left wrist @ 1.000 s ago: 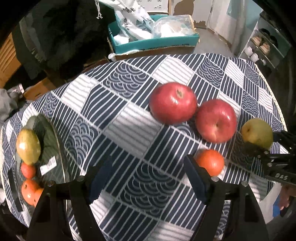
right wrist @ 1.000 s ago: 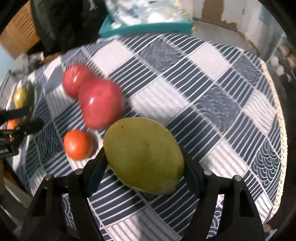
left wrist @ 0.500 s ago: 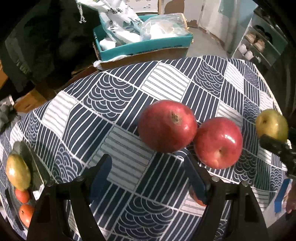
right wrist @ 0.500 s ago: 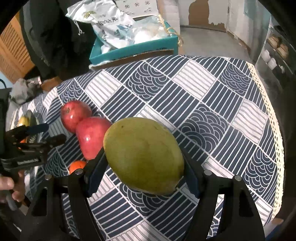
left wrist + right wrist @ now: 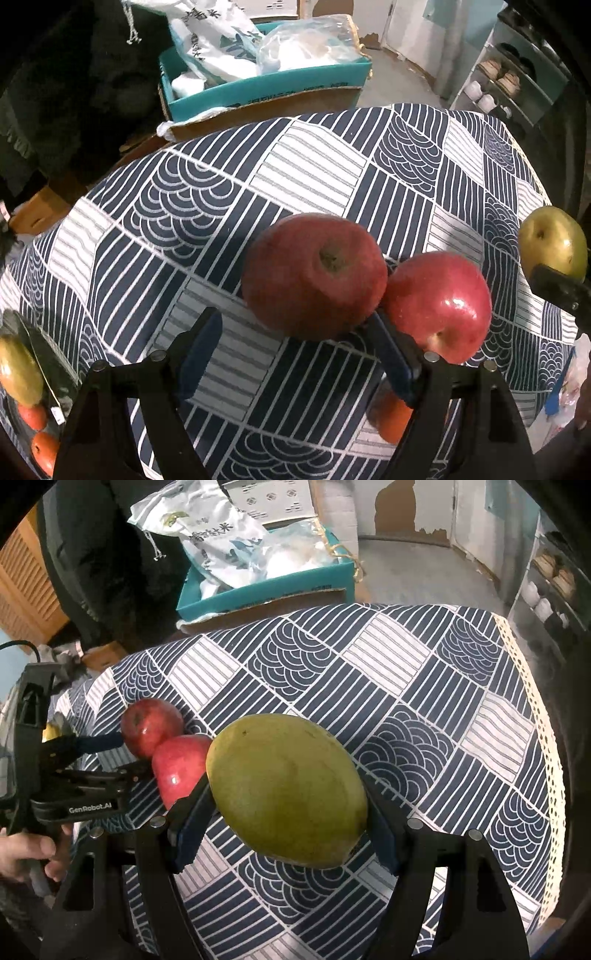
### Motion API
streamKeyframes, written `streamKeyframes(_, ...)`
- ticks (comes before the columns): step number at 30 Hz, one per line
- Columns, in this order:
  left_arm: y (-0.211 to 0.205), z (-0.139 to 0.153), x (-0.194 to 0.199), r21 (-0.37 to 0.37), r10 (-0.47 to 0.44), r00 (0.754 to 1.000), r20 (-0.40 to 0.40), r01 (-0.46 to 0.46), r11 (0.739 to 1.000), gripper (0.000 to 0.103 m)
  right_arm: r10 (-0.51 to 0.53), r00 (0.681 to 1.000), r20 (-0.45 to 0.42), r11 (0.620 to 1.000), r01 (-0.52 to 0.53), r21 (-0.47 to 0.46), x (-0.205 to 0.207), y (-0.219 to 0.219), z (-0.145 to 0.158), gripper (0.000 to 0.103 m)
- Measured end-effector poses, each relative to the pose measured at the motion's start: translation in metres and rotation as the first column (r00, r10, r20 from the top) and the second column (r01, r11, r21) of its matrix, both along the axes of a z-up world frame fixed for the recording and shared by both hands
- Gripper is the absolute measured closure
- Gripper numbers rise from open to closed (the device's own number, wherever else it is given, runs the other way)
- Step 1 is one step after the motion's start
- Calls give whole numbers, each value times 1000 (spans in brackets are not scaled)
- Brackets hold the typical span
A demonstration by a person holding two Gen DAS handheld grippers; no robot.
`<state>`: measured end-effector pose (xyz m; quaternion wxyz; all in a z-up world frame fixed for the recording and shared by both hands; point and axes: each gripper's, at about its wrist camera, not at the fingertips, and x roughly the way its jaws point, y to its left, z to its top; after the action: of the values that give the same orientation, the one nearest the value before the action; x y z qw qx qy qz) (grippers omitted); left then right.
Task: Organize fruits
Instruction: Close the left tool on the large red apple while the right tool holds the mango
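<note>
The left gripper (image 5: pixel 295 347) stands wide apart around the nearer red apple (image 5: pixel 314 275) at frame centre, closer than a second ago. The right gripper (image 5: pixel 280 825) is clamped on the green mango (image 5: pixel 286 790), lifted above the patterned tablecloth (image 5: pixel 424 701); before, it sat lower.

left gripper (image 5: pixel 295 343) agape, right gripper (image 5: pixel 286 825) clamped
</note>
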<state>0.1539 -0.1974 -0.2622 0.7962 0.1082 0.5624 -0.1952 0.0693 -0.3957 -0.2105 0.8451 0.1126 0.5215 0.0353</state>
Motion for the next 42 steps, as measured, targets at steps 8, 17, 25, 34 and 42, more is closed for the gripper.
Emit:
streamKeyframes(8,-6,-7,13,-33,-5,1000,-14,5,999,18,-9,1000,-3,1000,9,3,1,-4,-1,27)
streamKeyframes(17,-14,-10,11,-21,3,1000,-3,-3,1000,25,-26,1000,-4,999,26,-26,2,-7,-2,27)
streamKeyframes(25,-12,-1,-3,-5,10,1000,28,-10,1000,26,-27,999,19,996,29,-82,4,-1,4,27)
streamKeyframes(34,-8,37,-16,-42,2,994,111,2,999,44,-21,997,70,993,29,-118,7,10,22,27)
streamKeyframes(42,5,35,-3,-76,53,997,61,-48,996,46,-13,998,63,994,20,-105,7,17,23,27)
